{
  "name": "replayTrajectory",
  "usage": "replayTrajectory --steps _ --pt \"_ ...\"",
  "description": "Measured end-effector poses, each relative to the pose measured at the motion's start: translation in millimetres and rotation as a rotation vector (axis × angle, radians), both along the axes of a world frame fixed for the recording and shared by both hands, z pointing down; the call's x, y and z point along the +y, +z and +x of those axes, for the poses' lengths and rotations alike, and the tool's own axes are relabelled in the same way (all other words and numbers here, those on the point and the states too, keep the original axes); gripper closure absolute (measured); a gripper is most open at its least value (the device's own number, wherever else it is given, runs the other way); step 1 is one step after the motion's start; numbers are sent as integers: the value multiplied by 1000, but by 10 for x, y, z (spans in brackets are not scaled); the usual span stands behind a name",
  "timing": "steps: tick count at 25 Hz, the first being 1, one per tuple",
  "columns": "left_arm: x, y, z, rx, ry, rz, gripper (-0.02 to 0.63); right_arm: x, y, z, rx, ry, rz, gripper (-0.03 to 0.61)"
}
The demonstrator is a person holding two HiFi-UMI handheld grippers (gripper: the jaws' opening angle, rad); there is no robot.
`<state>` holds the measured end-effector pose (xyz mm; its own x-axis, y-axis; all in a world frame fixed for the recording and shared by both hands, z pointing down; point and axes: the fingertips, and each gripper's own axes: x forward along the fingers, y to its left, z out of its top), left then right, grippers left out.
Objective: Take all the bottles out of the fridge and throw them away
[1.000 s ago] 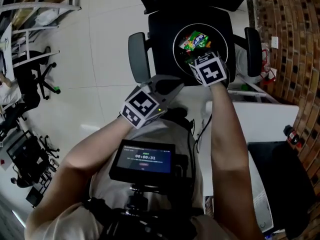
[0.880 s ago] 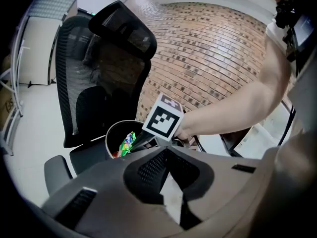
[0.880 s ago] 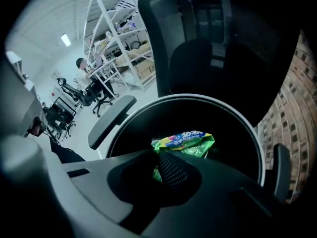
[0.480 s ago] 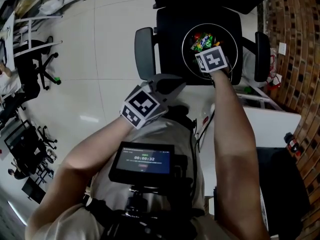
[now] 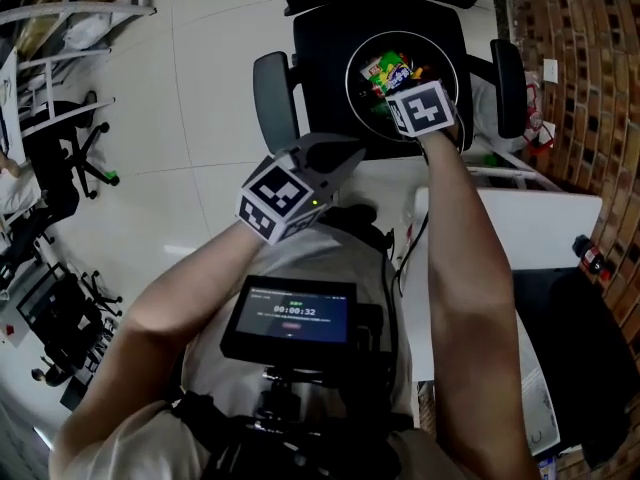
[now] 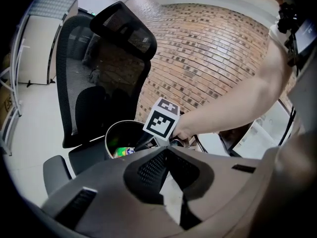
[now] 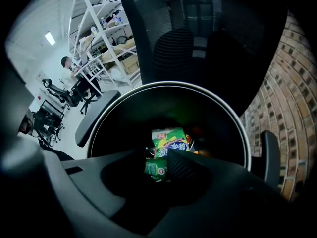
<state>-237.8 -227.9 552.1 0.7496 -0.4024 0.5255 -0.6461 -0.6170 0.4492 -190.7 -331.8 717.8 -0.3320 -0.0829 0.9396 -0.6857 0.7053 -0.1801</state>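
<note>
White tile floor (image 5: 200, 88), brick wall (image 5: 580, 88); black bin (image 5: 352, 68) parked on office chair (image 5: 270, 98) seat for dumping. Right gripper (image 5: 400, 93) tipped steeply over it, jaws just opening, half apart, green-labelled bottle (image 7: 156, 166) loose between, apparently released. Left gripper (image 5: 345, 156) closed tight, empty, kept aside.

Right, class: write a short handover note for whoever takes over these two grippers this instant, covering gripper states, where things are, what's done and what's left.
Left gripper: shut, empty.
Right gripper: points down into the bin. Its jaws have just been opening, and a green-labelled bottle shows between them, apparently released.
Bin: stands on the office chair.
Done: this drop, seemingly.
Left: check the fridge, not in view, for more bottles.
</note>
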Motion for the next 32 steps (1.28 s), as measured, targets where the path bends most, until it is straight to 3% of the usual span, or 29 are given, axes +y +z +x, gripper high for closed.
replayTrajectory --steps 8,17,22,26,32 --pt "-6 -126 164 5 66 39 597 14 -683 85 -139 137 96 436" --pt "177 -354 451 28 143 87 597 216 -1821 355 -462 362 283 465" --pt "251 -543 620 45 201 109 597 535 -2388 673 -596 468 429 525" --pt "409 -725 871 79 292 123 597 931 -2756 902 -629 504 555 546" --pt "780 -897 1534 101 518 147 597 1534 -3174 1398 -623 635 707 578"
